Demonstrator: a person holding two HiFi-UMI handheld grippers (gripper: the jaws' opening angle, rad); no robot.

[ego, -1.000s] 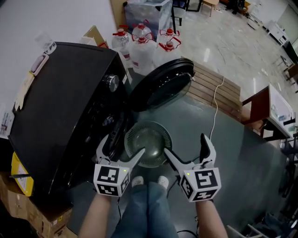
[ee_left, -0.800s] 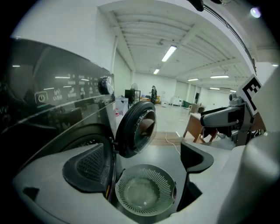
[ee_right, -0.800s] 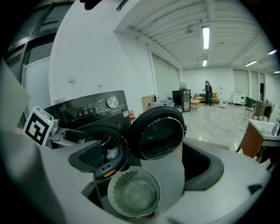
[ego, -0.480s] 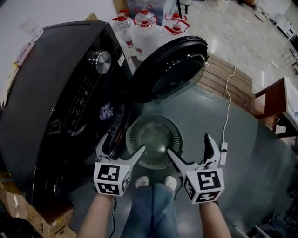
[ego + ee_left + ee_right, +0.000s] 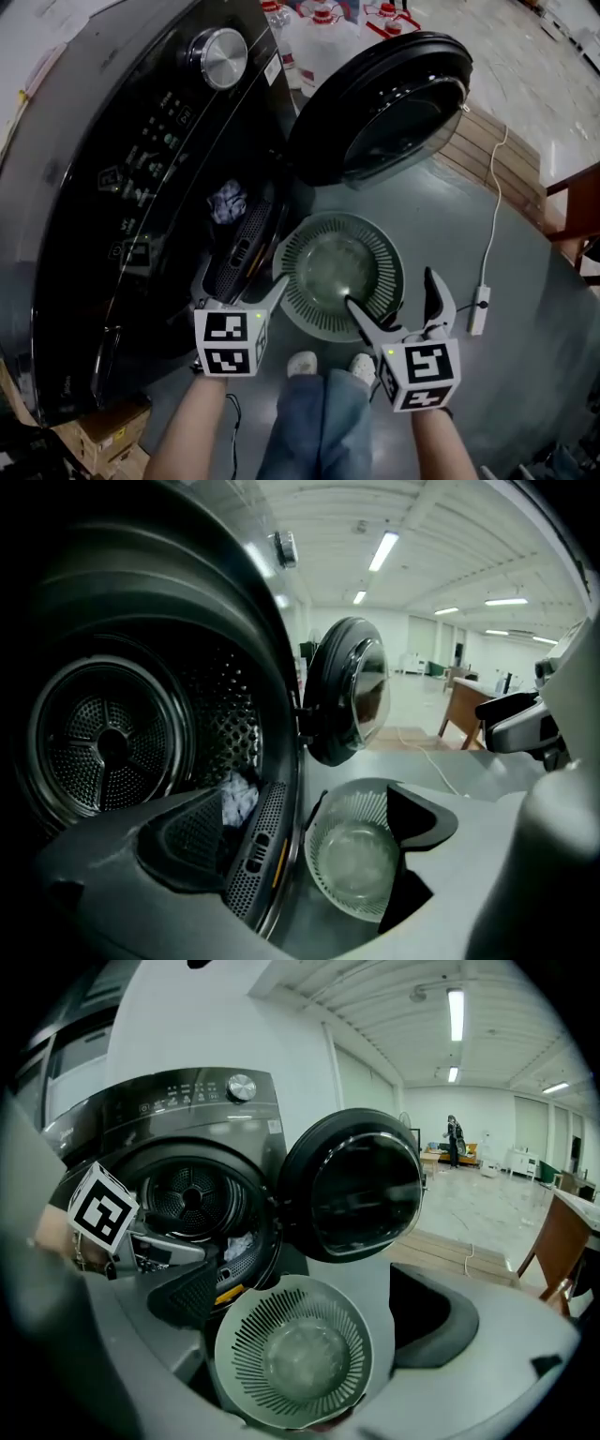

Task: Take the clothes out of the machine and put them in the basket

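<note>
Pale crumpled cloth (image 5: 228, 201) lies low at the front of the drum (image 5: 103, 742), just inside the round opening of the black machine (image 5: 103, 206). It is the only piece of clothing I can make out. On the grey floor (image 5: 450, 234) just in front of that opening sits a light green slatted basket (image 5: 302, 281), close to the machine's front, with the round door (image 5: 384, 103) swung open above it.

My left gripper (image 5: 242, 286) hangs at the opening's lower lip, near the cloth but not touching it. Its fingers (image 5: 187, 832) are spread wide and grip nothing. My right gripper (image 5: 392, 295) hovers over the basket's near rim, its fingers (image 5: 441, 1321) equally wide apart and bare — the basket shows between them.

Farther out, water jugs (image 5: 323, 28) stand behind the door, wooden boards (image 5: 487, 159) lie to the right, a white cable (image 5: 492, 225) trails across the floor, and a cardboard box (image 5: 94, 441) sits at the machine's near corner.
</note>
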